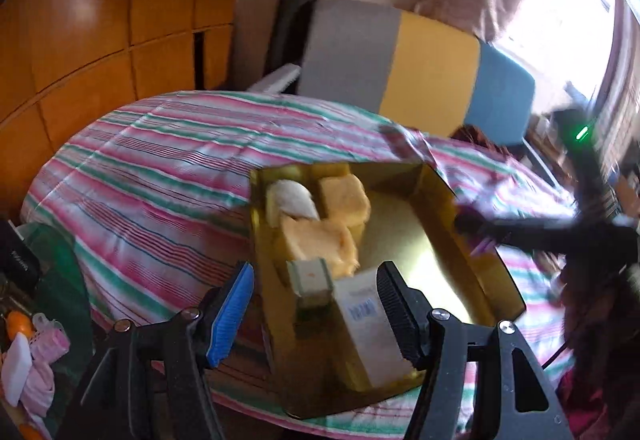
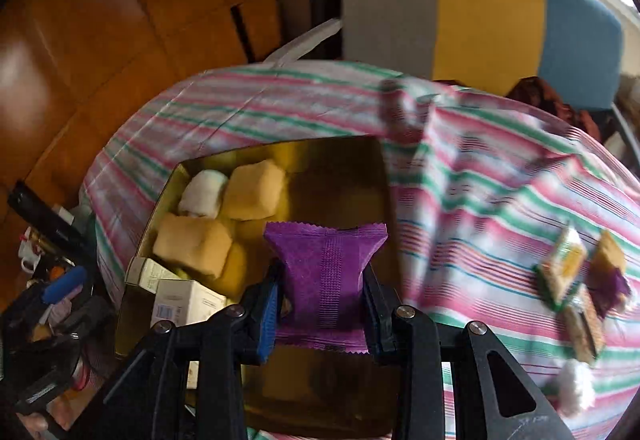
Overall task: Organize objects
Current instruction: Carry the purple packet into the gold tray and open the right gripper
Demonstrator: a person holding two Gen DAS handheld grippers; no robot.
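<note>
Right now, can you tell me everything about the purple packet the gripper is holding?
The purple packet is a flat sealed pouch with a crinkly, textured wrapper, zigzag-cut top and bottom edges and a ribbed seam down its middle. It looks like thin foil or plastic. The right gripper is shut on it, pinching its two sides so the middle narrows. It stands roughly upright in the jaws, held above the gold box, apart from the yellow and white bundles inside.

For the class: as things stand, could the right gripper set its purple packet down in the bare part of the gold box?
Probably yes. The right gripper, shut on the purple packet, hangs over the gold box, whose right half looks bare; the yellow bundles sit to the left.
</note>
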